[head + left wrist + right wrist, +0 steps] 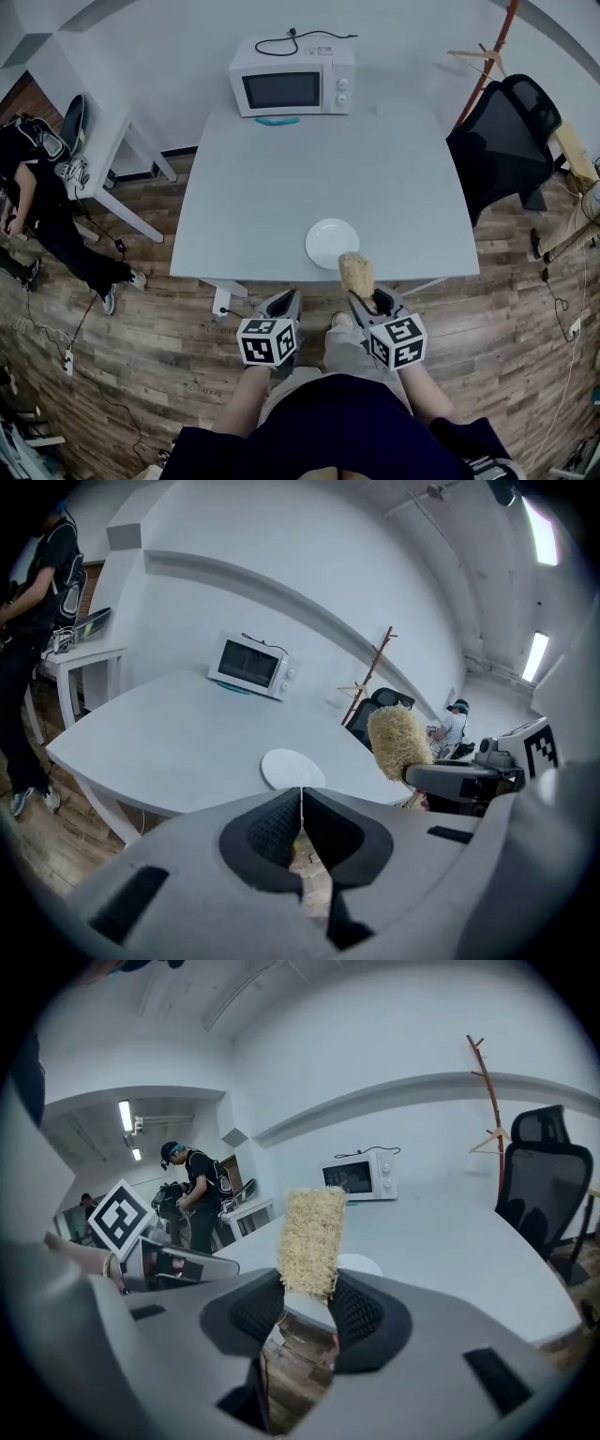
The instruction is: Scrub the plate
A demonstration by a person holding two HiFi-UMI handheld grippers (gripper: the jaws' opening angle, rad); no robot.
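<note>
A small round white plate lies near the front edge of the white table; it also shows as the plate and plate in the gripper views. My right gripper is shut on a tan fibrous scrubber, which stands upright just short of the plate, off the table's front edge. The scrubber sits clamped between the right gripper pads. My left gripper hovers left of it, below the table edge, shut and empty, its left gripper tips touching.
A white microwave stands at the table's far edge with a teal item in front of it. A black office chair is at the right, a coat stand behind it. A person in black is by a side desk at the left.
</note>
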